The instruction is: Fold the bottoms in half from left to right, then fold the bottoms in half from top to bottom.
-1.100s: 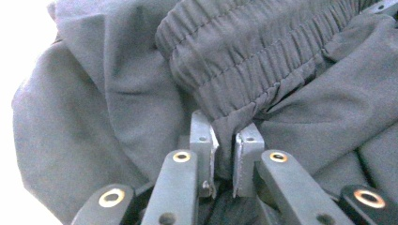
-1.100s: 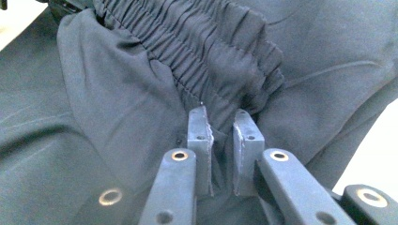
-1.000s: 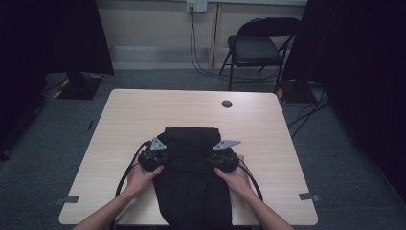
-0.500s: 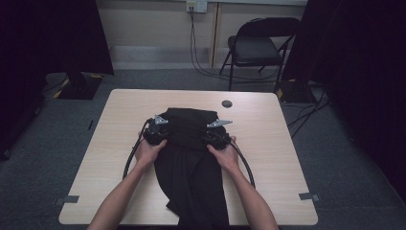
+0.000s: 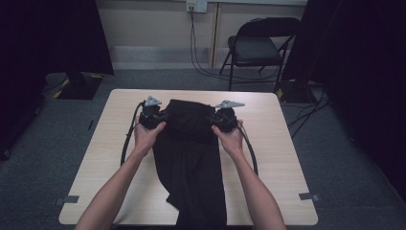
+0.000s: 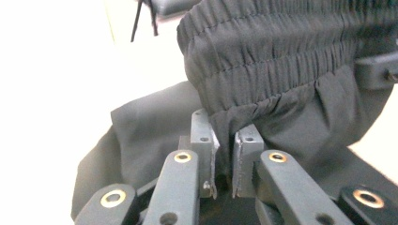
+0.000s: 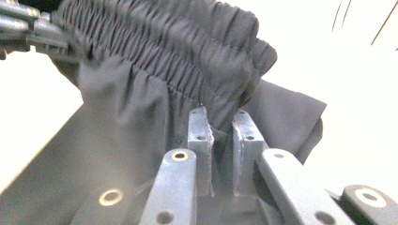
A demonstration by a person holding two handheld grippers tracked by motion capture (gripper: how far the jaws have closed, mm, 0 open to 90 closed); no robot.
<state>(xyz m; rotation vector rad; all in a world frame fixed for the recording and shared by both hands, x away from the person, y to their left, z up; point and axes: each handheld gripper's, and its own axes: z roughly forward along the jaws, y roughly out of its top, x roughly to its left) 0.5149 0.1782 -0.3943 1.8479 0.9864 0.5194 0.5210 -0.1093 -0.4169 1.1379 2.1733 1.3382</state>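
Left claw [image 6: 224,161]: clamped on trousers [image 5: 191,158] waistband.
Right claw [image 7: 220,152]: clamped likewise.
Purpose: likely spreading waistband flat on bench [image 5: 282,158].

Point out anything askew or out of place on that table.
The black trousers lie slightly crooked: their lower end spills over the table's near edge, skewed toward the left. Both tongs, left and right, pinch fabric just below the elastic waistband.
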